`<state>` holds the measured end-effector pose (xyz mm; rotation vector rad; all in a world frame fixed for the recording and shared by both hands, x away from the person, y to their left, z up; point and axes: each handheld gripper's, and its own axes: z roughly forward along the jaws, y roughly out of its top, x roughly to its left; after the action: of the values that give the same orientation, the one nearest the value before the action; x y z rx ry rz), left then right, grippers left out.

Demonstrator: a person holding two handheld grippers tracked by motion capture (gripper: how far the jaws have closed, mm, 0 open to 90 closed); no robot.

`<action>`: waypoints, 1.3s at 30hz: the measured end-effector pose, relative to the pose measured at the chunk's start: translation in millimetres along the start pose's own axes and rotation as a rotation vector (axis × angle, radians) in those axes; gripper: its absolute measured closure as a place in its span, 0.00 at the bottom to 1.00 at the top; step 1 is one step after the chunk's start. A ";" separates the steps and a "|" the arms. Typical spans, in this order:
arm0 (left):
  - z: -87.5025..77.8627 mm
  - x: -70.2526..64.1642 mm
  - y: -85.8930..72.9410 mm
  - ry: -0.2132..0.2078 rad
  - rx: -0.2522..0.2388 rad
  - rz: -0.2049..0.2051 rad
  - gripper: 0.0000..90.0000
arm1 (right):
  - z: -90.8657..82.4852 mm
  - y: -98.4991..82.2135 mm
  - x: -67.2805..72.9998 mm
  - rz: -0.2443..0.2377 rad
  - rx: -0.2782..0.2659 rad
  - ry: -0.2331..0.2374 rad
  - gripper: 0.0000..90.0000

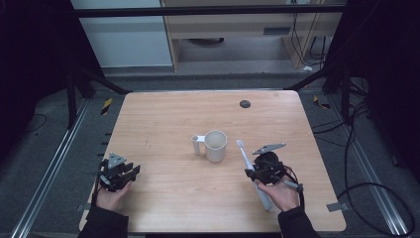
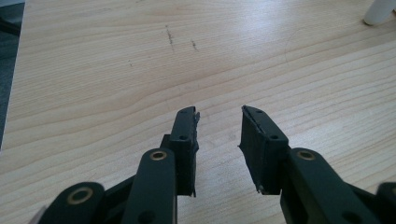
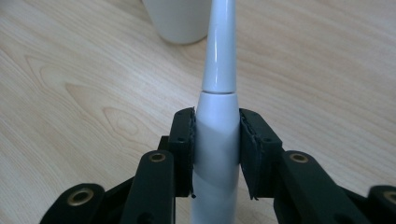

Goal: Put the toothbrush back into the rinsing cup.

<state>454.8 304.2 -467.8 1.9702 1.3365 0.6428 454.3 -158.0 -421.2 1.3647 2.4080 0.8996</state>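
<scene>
Nearest to me, at the near right of the worktop (image 1: 163,119), my right tongs (image 1: 249,170) are clamped on a white electric toothbrush (image 1: 252,171). From the right gripper view the two black pads press on either side of the toothbrush (image 3: 218,135) body, just below the seam where the narrower neck joins it. From the high view the toothbrush is tilted, its bristle head pointing toward the far side, and its thick lower end running back toward the near edge past my right hand (image 1: 282,194).

Just left of the brush head and a little farther off stands a white mug (image 1: 215,145), upright, its handle turned to the left. Mug and toothbrush are near each other but apart. In the right gripper view the foot of the mug (image 3: 176,21) sits beyond the neck of the brush, a little to its left.

At the near left, my left tongs (image 1: 132,171) stand apart with bare wood between the pads, holding nothing. They sit low over the worktop (image 2: 116,79), which carries a few small dark scuffs ahead of them.

A small dark round disc (image 1: 244,103) lies on the far side of the worktop, well apart from the mug.
</scene>
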 end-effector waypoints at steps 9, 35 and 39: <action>0.1 -0.3 0.0 0.002 -0.002 -0.001 0.73 | -20.2 2.9 -4.5 0.038 -0.203 -0.018 0.75; -0.5 0.7 -0.5 0.005 -0.008 -0.007 0.73 | -36.8 50.8 0.0 0.119 -0.550 -0.022 0.75; -0.4 0.8 -0.6 0.006 -0.007 -0.007 0.73 | -39.0 55.1 -0.1 0.129 -0.577 -0.021 0.75</action>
<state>454.4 305.2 -467.9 1.9580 1.3422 0.6493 474.1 -152.7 -356.8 1.2862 1.8363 1.4564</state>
